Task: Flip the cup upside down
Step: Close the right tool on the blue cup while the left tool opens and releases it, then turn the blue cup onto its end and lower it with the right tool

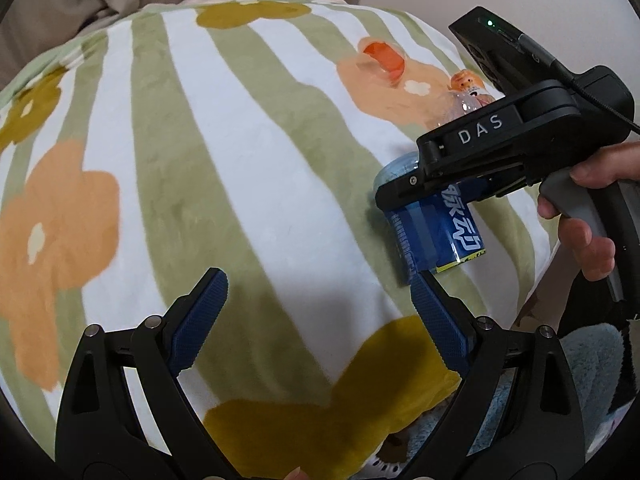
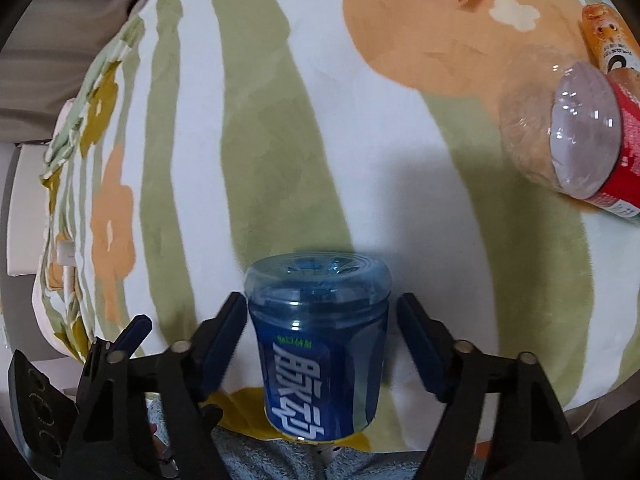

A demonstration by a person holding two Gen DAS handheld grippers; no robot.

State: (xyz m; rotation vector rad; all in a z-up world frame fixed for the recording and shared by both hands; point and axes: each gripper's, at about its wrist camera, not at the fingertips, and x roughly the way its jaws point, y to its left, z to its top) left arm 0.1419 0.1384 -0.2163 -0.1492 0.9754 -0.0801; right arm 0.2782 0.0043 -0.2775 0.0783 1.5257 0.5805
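The cup (image 2: 318, 344) is a blue plastic cup with a white-lettered label. In the right wrist view it stands on the blanket with its closed base up, between the fingers. My right gripper (image 2: 320, 344) is open, with small gaps on both sides of the cup. In the left wrist view the cup (image 1: 434, 232) shows at the right, partly hidden by the right gripper (image 1: 416, 184) above it. My left gripper (image 1: 316, 320) is open and empty over the blanket, left of the cup.
A green-and-white striped blanket with orange flowers (image 1: 224, 168) covers the surface. A clear bottle with a red label (image 2: 584, 136) lies at the right, an orange-labelled bottle (image 2: 608, 36) behind it, and a clear orange cup (image 1: 380, 58) farther back.
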